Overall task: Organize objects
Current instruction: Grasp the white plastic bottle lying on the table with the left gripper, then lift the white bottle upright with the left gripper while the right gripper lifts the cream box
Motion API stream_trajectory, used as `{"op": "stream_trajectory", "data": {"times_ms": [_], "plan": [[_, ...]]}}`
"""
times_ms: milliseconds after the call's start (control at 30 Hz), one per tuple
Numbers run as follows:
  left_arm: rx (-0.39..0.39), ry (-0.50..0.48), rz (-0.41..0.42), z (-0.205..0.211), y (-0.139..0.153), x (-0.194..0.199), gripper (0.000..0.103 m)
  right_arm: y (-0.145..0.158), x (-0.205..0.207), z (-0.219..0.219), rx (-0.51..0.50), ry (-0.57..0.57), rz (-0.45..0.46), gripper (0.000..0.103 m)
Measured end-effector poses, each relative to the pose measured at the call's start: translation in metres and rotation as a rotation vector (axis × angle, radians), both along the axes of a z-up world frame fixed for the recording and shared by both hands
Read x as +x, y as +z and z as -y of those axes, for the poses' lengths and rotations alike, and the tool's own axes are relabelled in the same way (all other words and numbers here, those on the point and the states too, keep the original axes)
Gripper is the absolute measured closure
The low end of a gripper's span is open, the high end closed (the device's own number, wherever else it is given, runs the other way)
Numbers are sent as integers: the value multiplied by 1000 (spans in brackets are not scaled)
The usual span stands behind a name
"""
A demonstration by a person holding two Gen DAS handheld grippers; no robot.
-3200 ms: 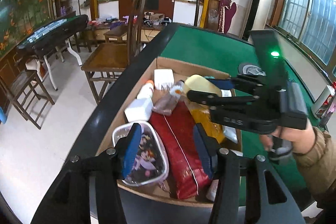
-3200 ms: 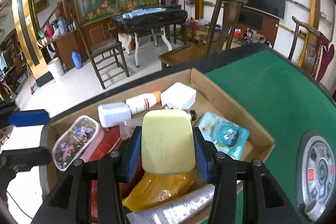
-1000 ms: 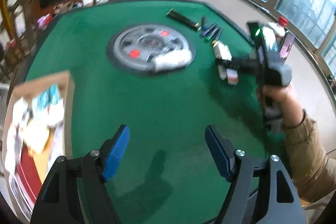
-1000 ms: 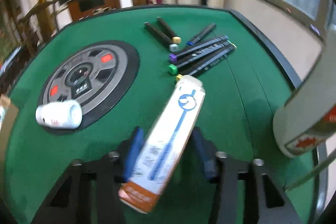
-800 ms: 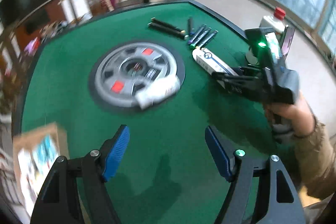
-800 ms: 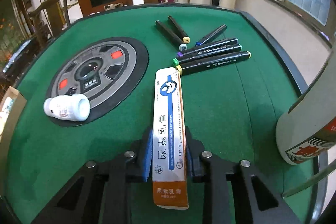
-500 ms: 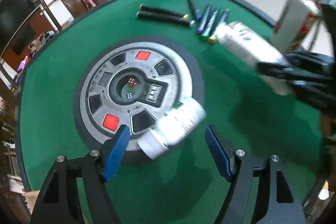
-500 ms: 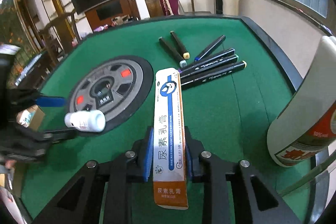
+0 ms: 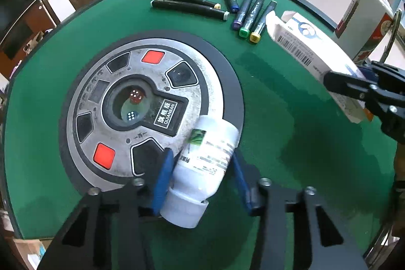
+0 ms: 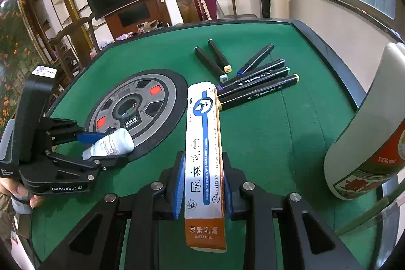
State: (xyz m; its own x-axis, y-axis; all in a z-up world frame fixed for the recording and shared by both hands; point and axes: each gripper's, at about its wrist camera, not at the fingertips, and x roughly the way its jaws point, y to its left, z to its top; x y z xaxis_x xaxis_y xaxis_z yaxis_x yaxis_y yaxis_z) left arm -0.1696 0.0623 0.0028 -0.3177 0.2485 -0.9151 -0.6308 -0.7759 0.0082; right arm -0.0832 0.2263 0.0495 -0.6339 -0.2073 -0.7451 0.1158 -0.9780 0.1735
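Note:
A white pill bottle lies on its side at the rim of the round dice panel, cap toward me. My left gripper is closing around it, and its blue pads touch the bottle's sides. The right wrist view shows the same bottle between the left gripper's fingers. My right gripper is shut on a long white, blue and orange ointment box, held lifted above the green felt. From the left wrist, the box sticks out of the right gripper.
Several black markers lie on the felt beyond the ointment box. A tall white bottle with a red label stands at the table's right edge. A corner of the cardboard box shows at the lower left. Chairs and a TV stand beyond the table.
My left gripper swung from the cardboard box across the felt, came down over the pill bottle, and its jaws narrowed onto it. The right gripper closed on the ointment box and lifted it.

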Motion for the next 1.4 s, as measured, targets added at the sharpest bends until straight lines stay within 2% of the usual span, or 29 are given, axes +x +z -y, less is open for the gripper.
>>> {"op": "stream_trajectory", "data": {"times_ms": [200,300,467,700,900,933,1000,1100,1233,1400], "plan": [[30,49,-19,5,0,10,65,-5,-2,8,11,22,5,77],[15,103,-33,3,0,13,69,-6,-1,12,15,36,2,76],[-4,190,-59,-1,0,16,68,-8,-1,14,15,43,1,76],[-21,212,-70,-6,0,11,58,-7,0,11,8,36,0,76],[-15,206,-77,-9,-1,10,58,-8,-1,13,12,40,2,76],[-13,205,-77,-10,-1,11,63,-8,-1,13,12,40,2,76],[13,193,-58,-11,-1,13,70,-8,-1,13,11,40,3,76],[8,203,-71,-13,-1,17,70,-8,0,14,13,45,3,76],[63,221,-37,-7,0,25,70,-7,1,16,11,55,-2,76],[123,239,-41,3,10,45,70,-7,4,20,12,66,-6,77]]}}
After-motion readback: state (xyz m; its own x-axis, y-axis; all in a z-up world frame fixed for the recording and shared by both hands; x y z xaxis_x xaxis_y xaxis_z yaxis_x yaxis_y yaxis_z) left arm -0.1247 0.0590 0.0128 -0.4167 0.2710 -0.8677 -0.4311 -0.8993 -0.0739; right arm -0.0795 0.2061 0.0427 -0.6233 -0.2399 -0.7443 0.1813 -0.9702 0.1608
